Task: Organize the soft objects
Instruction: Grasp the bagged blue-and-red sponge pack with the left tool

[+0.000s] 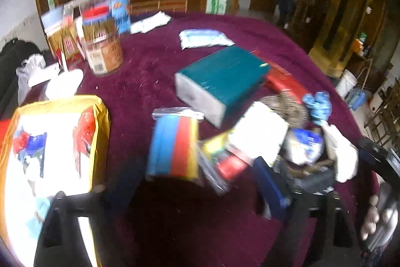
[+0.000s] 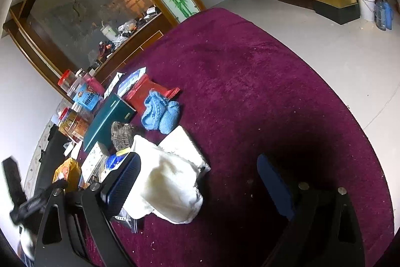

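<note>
The left wrist view is blurred. My left gripper (image 1: 181, 182) stands open over the maroon tablecloth (image 1: 150, 61). A flat pack of blue, red and yellow cloths (image 1: 172, 147) lies just beyond its fingertips, untouched. My right gripper (image 2: 200, 179) is open too. A white fluffy cloth (image 2: 170, 187) lies between its fingers, against the left pad (image 2: 122, 182) and well clear of the right one. Blue knitted booties (image 2: 160, 114) and a grey-brown knitted piece (image 2: 122, 134) lie behind that cloth.
A teal box (image 1: 222, 81) and a red packet (image 2: 150, 91) sit mid-table. Red-lidded plastic jars (image 1: 102, 41) stand at the back left. A yellow bag (image 1: 57, 142) lies beside my left finger. A white wipes pack (image 1: 202, 38) lies further back. The table edge (image 2: 325, 81) curves round on the right.
</note>
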`<action>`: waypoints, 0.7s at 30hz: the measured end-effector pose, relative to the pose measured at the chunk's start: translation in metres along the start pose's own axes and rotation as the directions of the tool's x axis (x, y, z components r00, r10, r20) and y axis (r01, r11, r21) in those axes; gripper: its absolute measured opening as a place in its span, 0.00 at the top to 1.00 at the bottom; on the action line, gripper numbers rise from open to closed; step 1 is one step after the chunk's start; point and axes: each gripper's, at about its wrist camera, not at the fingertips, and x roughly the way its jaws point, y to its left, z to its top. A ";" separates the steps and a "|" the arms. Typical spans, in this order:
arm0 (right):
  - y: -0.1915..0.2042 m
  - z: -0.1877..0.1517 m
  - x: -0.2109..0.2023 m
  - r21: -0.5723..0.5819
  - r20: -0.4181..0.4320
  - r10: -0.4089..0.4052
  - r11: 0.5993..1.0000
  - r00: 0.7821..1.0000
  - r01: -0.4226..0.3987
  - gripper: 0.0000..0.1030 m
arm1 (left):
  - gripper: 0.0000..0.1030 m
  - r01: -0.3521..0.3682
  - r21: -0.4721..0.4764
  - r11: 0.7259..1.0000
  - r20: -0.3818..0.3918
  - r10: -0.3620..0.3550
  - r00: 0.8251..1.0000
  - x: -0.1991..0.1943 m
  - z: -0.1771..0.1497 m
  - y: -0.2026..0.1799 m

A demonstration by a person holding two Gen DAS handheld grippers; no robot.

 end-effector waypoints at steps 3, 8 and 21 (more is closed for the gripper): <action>0.003 -0.001 0.001 -0.014 -0.006 -0.006 1.000 1.000 0.006 0.09 | 0.19 0.008 -0.056 0.998 -0.033 -0.010 0.999 0.022 0.012 0.013; 0.007 -0.002 0.005 -0.034 -0.020 -0.020 0.999 1.000 0.020 0.09 | 0.19 -0.073 -0.057 0.996 -0.068 0.070 0.995 0.055 0.024 0.015; 0.009 -0.003 0.008 -0.052 -0.025 -0.044 0.998 0.999 0.043 0.09 | 0.53 -0.051 -0.062 0.997 0.012 0.052 0.999 0.022 0.006 0.017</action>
